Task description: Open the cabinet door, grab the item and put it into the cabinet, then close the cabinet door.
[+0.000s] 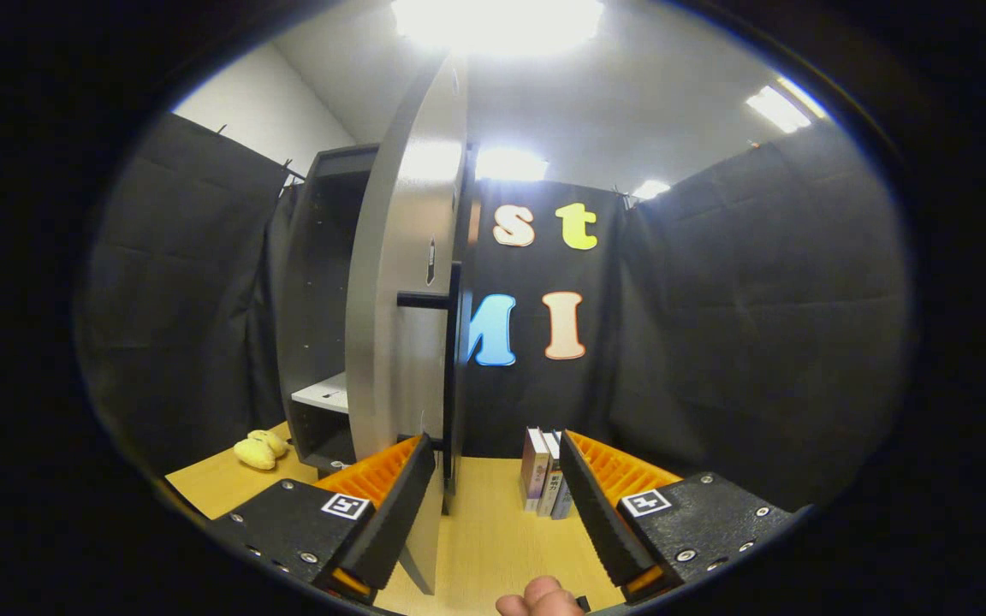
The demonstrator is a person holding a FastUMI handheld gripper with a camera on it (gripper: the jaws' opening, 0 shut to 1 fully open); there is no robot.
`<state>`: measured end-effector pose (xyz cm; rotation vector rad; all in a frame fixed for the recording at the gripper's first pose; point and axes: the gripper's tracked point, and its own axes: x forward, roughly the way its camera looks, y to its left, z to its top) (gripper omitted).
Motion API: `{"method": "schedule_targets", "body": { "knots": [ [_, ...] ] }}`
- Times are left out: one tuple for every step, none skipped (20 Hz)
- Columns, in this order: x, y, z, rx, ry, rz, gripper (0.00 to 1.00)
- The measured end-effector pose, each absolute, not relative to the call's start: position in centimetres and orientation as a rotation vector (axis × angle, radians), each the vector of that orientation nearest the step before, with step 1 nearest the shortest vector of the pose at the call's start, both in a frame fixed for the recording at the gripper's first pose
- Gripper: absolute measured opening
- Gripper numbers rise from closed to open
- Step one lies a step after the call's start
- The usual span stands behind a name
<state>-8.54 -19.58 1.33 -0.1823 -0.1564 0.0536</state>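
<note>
Black cloth walls enclose the booth beyond the jaws. Above them a white ceiling carries bright light panels. A pale wooden counter stretches ahead beneath the jaws.

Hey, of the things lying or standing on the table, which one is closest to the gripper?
The upright books, just inside the open gripper's right finger; the yellow toy lies beyond the cabinet door.

The hand-held gripper stood wide open, its fingers well apart; a fingertip showed just behind them.
</note>
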Motion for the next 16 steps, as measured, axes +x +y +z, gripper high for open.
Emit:
{"method": "schedule_targets", "body": {
  "knots": [
    [-9.3,-19.0,1.1,-0.181,-0.158,0.054,0.93],
    [-10.0,-18.5,1.0,-0.193,-0.169,0.052,0.93],
    [-11.2,-18.1,0.9,-0.207,-0.184,0.051,0.93],
    [-12.4,-17.4,0.4,-0.216,-0.19,0.061,0.93],
    [-13.5,-16.2,0.1,-0.215,-0.215,0.078,0.93],
    [-14.4,-15.1,-0.1,-0.222,-0.238,0.088,0.93],
    [-15.2,-14.0,-1.2,-0.222,-0.248,0.1,0.93],
    [-15.5,-12.3,-2.5,-0.214,-0.248,0.118,0.93],
    [-15.5,-10.6,-3.9,-0.2,-0.242,0.138,0.93],
    [-15.5,-8.8,-5.4,-0.187,-0.229,0.159,0.93],
    [-15.4,-7.2,-7.1,-0.173,-0.217,0.177,0.93],
    [-15.2,-6.0,-8.7,-0.155,-0.209,0.186,0.93],
    [-14.7,-4.7,-10.6,-0.126,-0.196,0.198,0.93],
    [-13.9,-3.5,-12.8,-0.1,-0.173,0.202,0.93],
    [-12.9,-2.5,-15.3,-0.08,-0.142,0.195,0.94],
    [-12.1,-1.9,-17.5,-0.066,-0.113,0.184,0.94]
  ]
}}
